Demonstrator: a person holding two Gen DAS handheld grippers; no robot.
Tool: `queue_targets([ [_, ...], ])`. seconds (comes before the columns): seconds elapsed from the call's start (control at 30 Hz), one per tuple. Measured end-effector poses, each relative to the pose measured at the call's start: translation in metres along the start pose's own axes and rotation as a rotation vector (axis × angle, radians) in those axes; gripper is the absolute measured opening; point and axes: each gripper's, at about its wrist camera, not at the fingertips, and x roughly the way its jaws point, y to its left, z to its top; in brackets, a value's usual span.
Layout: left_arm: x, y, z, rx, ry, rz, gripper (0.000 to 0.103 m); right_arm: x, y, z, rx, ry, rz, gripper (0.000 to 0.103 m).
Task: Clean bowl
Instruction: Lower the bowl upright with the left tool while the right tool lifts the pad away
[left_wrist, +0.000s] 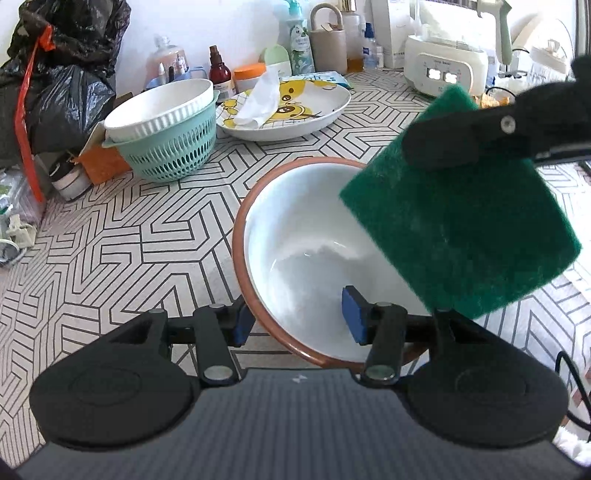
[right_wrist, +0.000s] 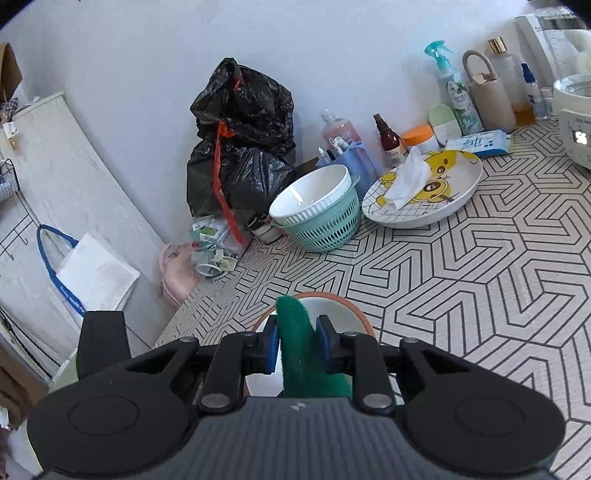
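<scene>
Right tongs (right_wrist: 297, 345) pinch our soft green scouring pad (left_wrist: 461, 221); left tongs (left_wrist: 297, 319) straddle the bowl (left_wrist: 295, 236) rim, unclosed. Glazed, slippery, breakable: we grip the rim.

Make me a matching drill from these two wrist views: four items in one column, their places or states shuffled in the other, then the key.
Items
1. scouring pad
2. bowl
3. crumpled tissue
4. white ribbed dish

States
A. nested in the teal basket
B. lying on the cartoon plate
C. pinched by the right gripper, hanging over the bowl
D. rim straddled by the left gripper, one jaw inside, one outside

Pairs: 1-C, 2-D, 3-B, 4-A
</scene>
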Motion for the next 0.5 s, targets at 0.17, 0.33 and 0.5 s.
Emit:
queue_targets([
  [0.17,-0.004,0.009,-0.001,-0.049,-0.018,0.015,0.049,0.012,0.011,0.000,-0.061,0.009,-0.071,0.022],
  [0.33,-0.006,0.020,0.002,-0.091,-0.028,0.029,0.049,0.024,0.023,0.000,-0.122,0.018,-0.142,0.022],
  [0.5,-0.003,0.028,0.006,-0.109,-0.019,0.020,0.050,0.036,0.034,0.000,-0.183,0.027,-0.213,0.027],
])
